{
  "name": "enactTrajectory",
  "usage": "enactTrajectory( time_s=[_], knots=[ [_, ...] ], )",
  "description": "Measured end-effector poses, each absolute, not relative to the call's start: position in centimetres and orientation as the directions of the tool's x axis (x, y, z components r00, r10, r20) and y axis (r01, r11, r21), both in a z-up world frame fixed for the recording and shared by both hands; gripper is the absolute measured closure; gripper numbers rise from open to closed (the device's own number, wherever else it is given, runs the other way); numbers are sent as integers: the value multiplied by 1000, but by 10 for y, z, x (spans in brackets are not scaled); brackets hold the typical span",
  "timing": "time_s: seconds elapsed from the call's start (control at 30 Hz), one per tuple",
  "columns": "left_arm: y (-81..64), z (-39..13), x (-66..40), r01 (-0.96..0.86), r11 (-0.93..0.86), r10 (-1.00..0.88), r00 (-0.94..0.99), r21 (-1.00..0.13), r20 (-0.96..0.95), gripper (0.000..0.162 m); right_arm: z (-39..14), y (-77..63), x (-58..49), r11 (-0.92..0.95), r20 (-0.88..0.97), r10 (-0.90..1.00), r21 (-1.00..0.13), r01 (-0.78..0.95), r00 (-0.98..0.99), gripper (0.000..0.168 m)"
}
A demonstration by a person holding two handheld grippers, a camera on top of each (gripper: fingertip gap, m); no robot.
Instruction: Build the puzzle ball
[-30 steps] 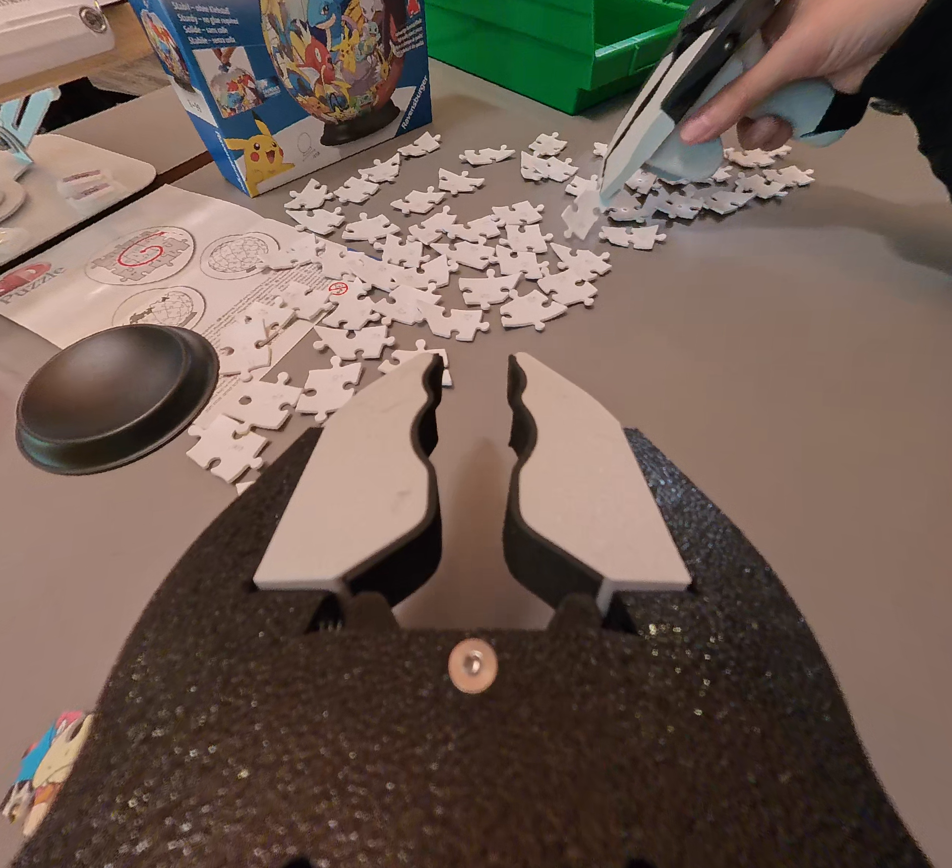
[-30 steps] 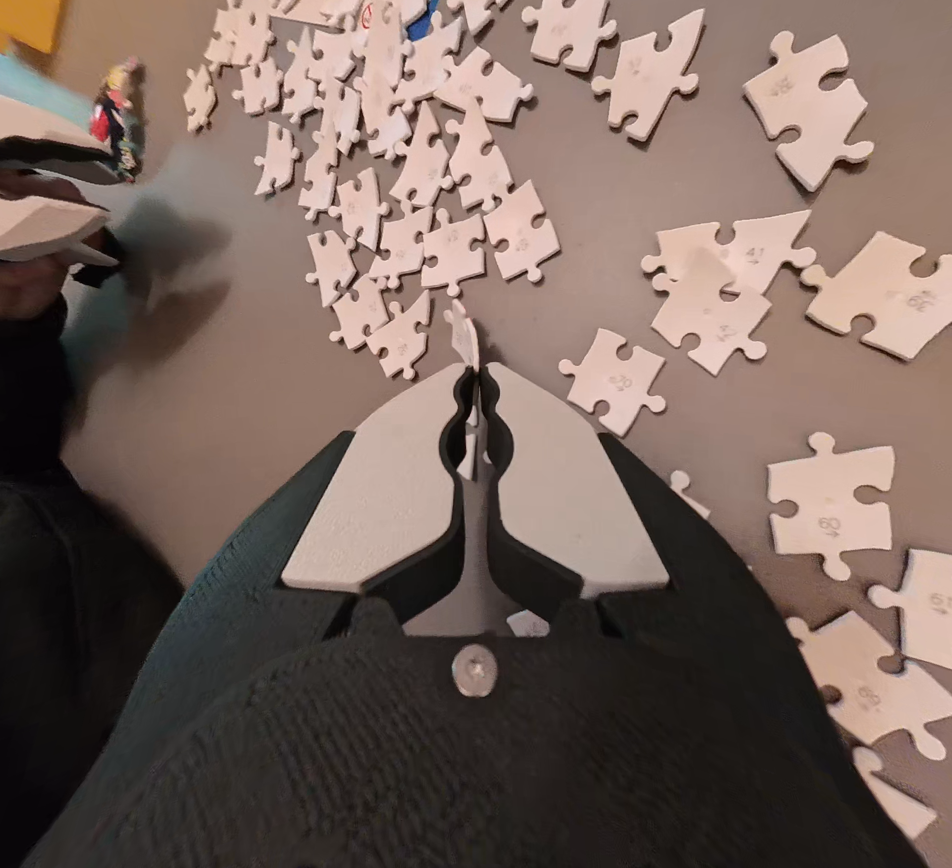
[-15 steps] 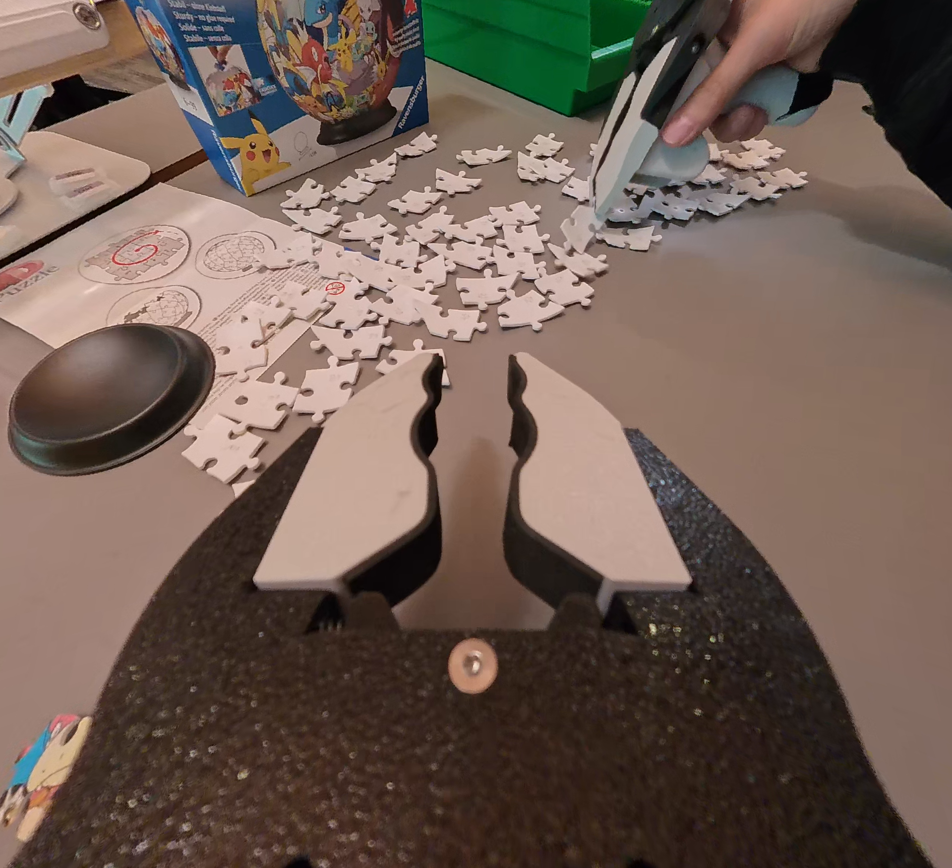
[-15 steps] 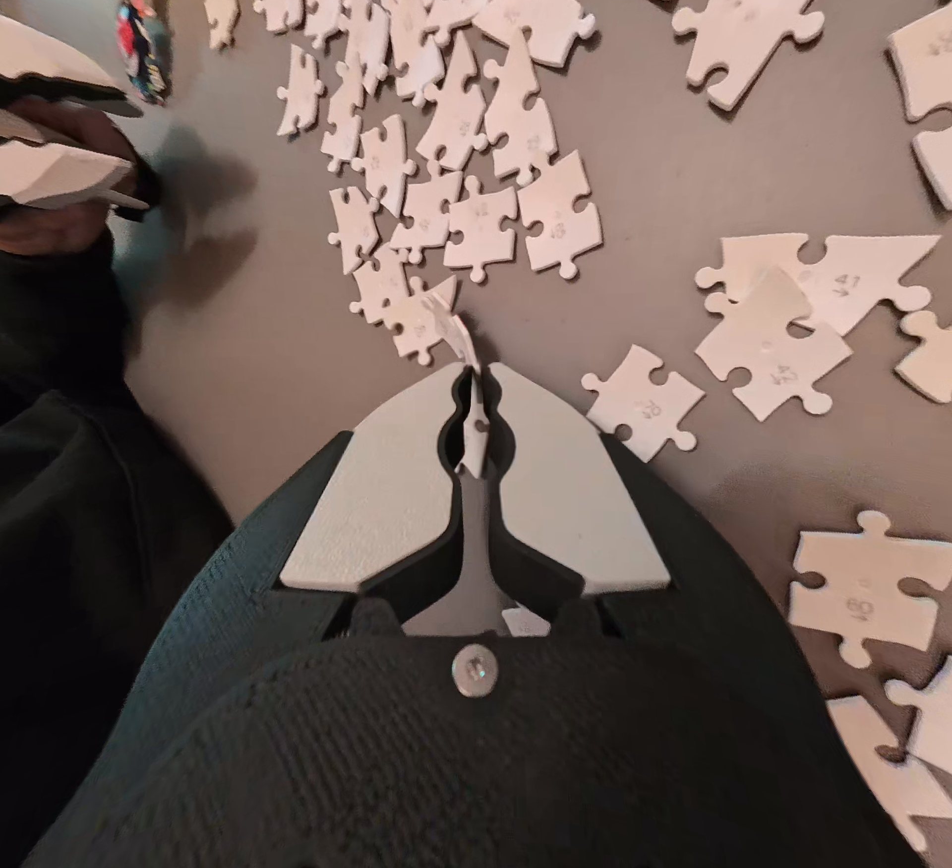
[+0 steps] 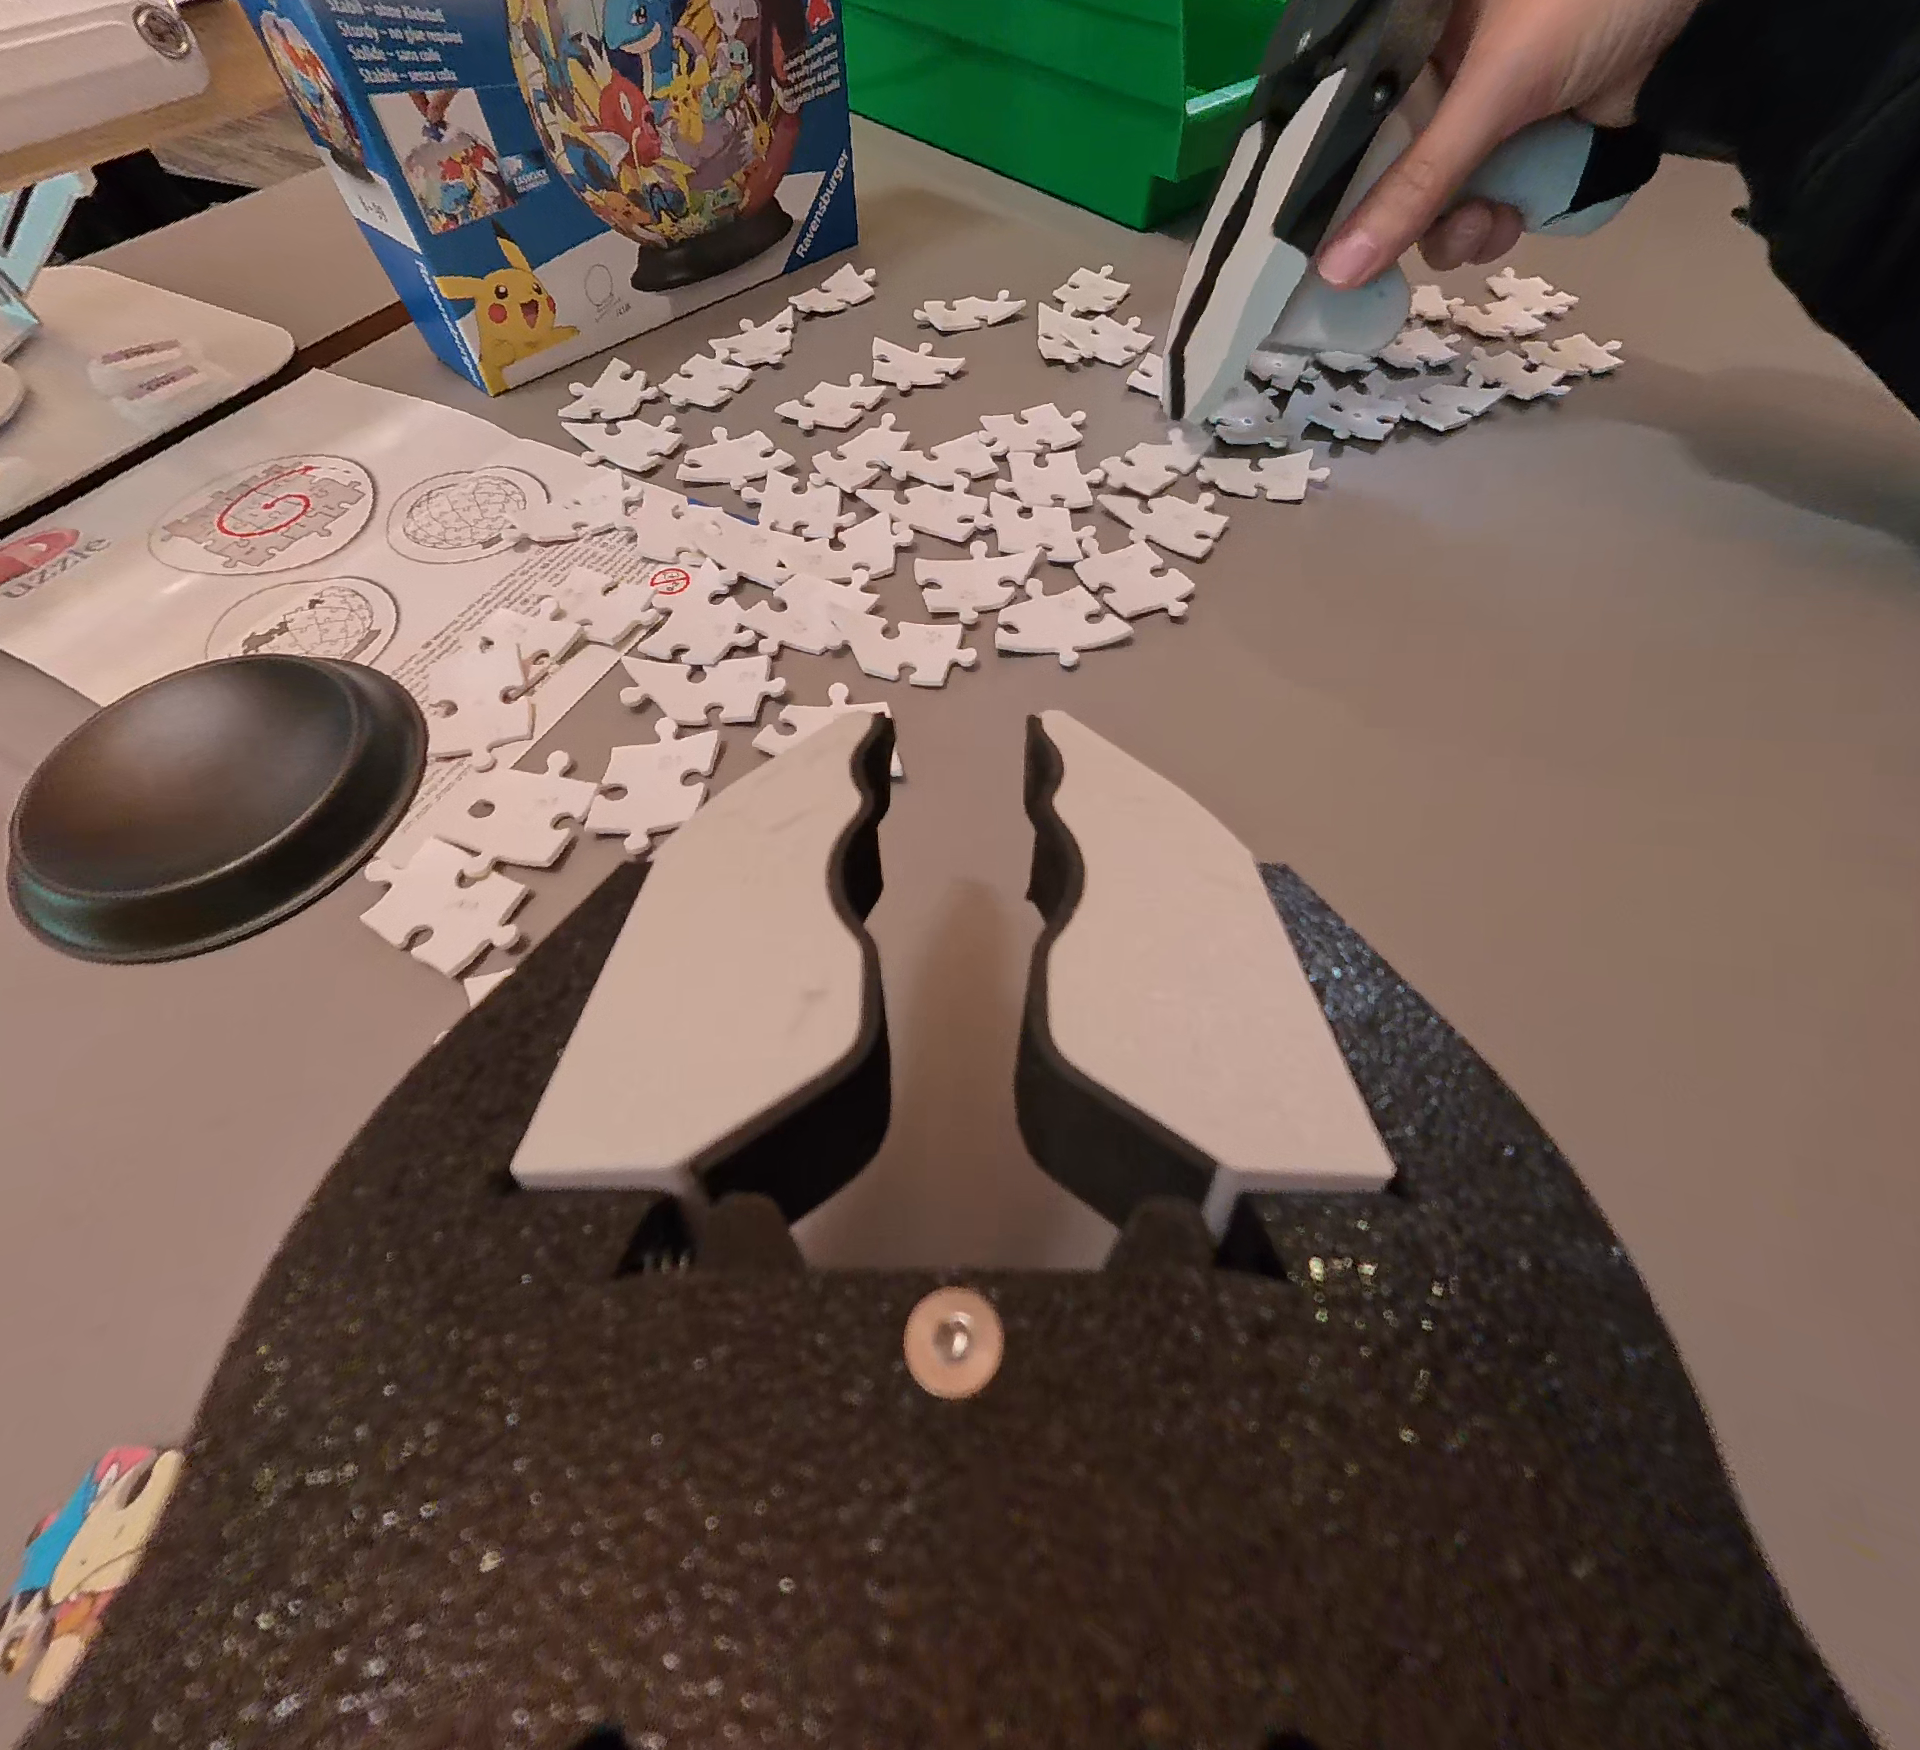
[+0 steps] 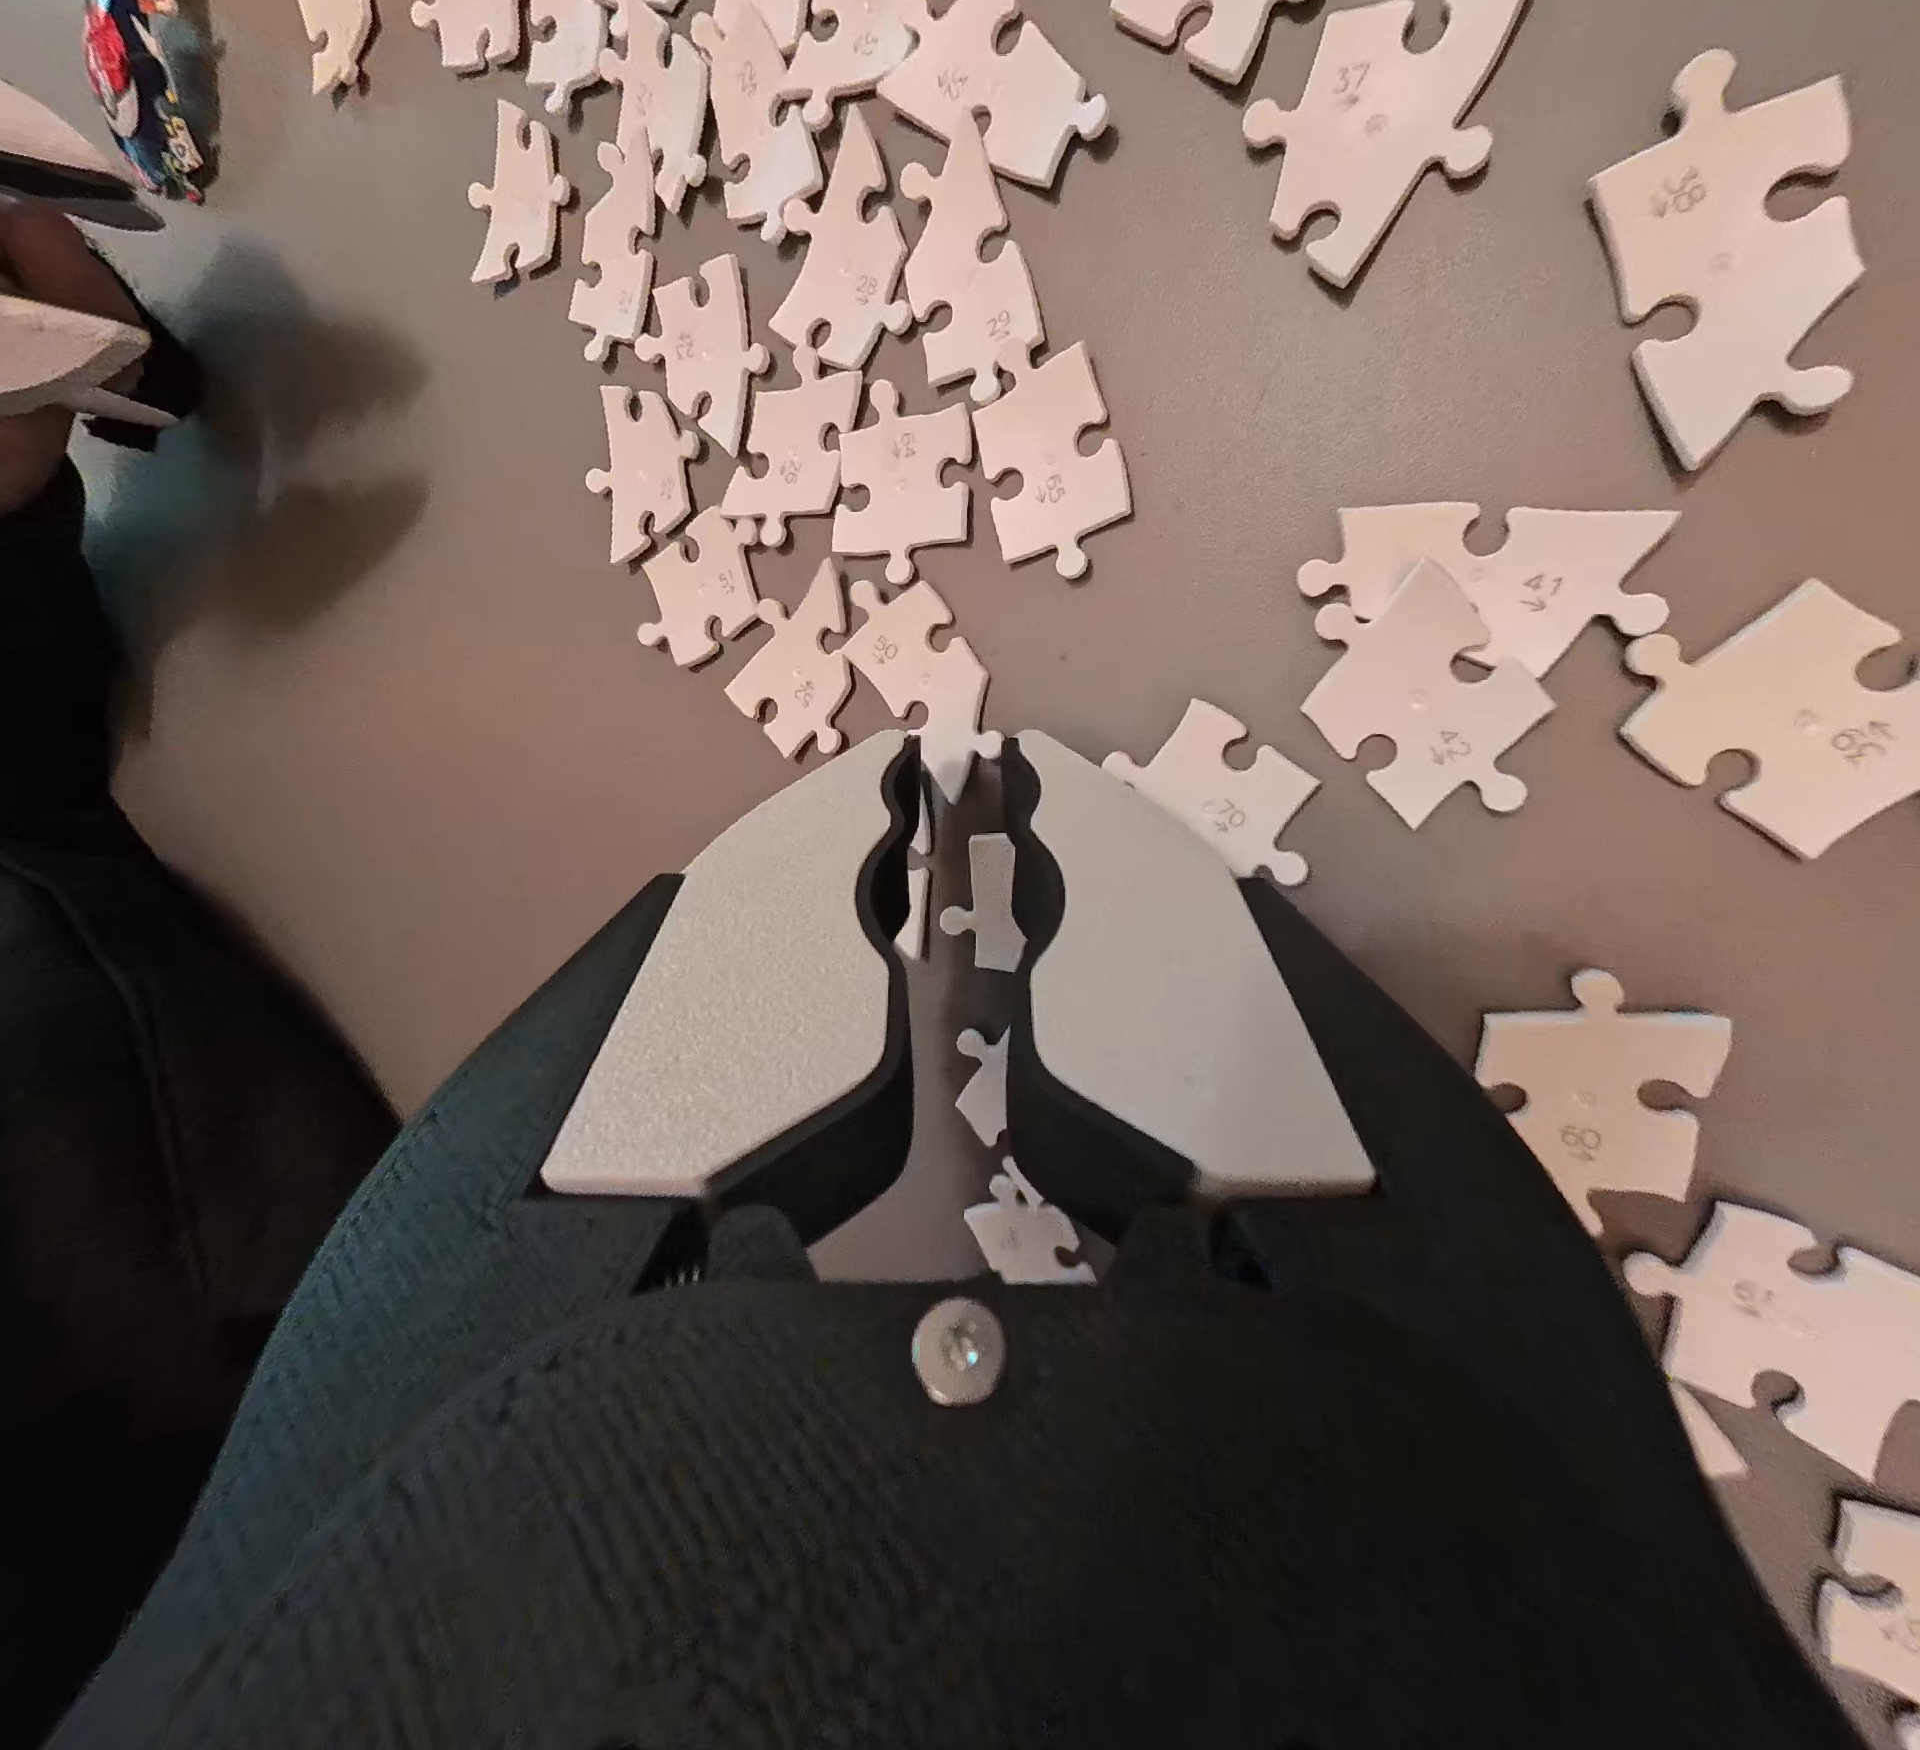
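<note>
Several white, face-down puzzle pieces [image 5: 935,537] lie spread on the grey table [image 5: 1507,765]. My right gripper [image 6: 961,744] points down at them with its jaws a narrow gap apart. One white piece [image 6: 920,672] lies flat on the table with its lower end between the fingertips. In the left wrist view the right gripper [image 5: 1195,391] stands tip-down at the right side of the spread, held by a hand. My left gripper [image 5: 958,729] is open and empty, low over the table just in front of the nearest pieces.
A black round stand [image 5: 208,807] sits at the left on an instruction sheet [image 5: 312,505]. The blue puzzle box [image 5: 582,90] and a green bin [image 5: 1039,7] stand behind the pieces. A small coloured assembled patch [image 6: 156,38] lies near my left gripper. About 20 cm separates my left fingertips from my right.
My right gripper came down to the table and opened a little. The piece it held upright now lies flat at its fingertips. My left gripper has not moved.
</note>
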State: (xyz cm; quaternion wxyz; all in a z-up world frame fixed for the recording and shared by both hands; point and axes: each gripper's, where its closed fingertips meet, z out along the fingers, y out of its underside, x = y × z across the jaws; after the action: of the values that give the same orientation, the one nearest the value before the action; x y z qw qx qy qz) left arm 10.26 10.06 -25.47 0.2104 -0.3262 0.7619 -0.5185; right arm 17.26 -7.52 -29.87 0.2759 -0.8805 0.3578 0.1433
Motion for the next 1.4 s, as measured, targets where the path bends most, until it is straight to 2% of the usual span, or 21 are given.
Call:
enactTrajectory(
  time_s=[0.1,0.2,0.3,0.47,0.6,0.7,0.8,0.93,1.0,1.13,1.3,1.4],
  knots=[
    [102,-253,103,-276,238,-721,-692,-931,21,139,-283,-76,177,-569,-403,-560,-448,-690,724,153],
    [105,-239,103,-261,165,-730,-681,-951,61,138,-260,-68,175,-561,-323,-513,-575,-596,795,152],
    [129,-213,105,-260,84,-786,-610,-962,96,135,-242,-53,164,-541,-201,-453,-713,-446,869,138],
    [253,-175,101,-337,124,-952,-305,-933,-17,132,-241,-41,138,-533,-60,-408,-794,-291,911,120],
    [394,-151,103,-478,228,-971,-50,-848,-234,123,-246,-31,130,-512,-45,-398,-817,-263,916,120],
    [471,-165,127,-616,223,-962,-15,-756,-271,107,-251,-29,132,-532,-41,-406,-801,-273,913,120],
    [514,-195,173,-672,280,-954,-113,-686,-279,102,-249,-24,131,-533,-53,-400,-799,-280,915,120],
    [547,-252,218,-781,281,-957,-187,-557,-221,106,-247,-23,129,-541,-41,-409,-794,-278,911,120],
    [553,-271,233,-812,246,-969,-187,-529,-164,107,-248,-25,127,-551,-38,-414,-785,-284,909,120],
    [564,-288,252,-848,161,-987,-126,-505,-102,110,-249,-34,128,-563,-31,-425,-774,-291,905,120],
    [572,-310,250,-905,118,-991,-81,-409,-106,113,-252,-38,133,-557,-42,-440,-771,-309,897,120],
    [565,-313,247,-904,42,-999,-30,-425,-34,130,-251,-36,136,-548,-45,-439,-779,-307,897,121]
  ],
)
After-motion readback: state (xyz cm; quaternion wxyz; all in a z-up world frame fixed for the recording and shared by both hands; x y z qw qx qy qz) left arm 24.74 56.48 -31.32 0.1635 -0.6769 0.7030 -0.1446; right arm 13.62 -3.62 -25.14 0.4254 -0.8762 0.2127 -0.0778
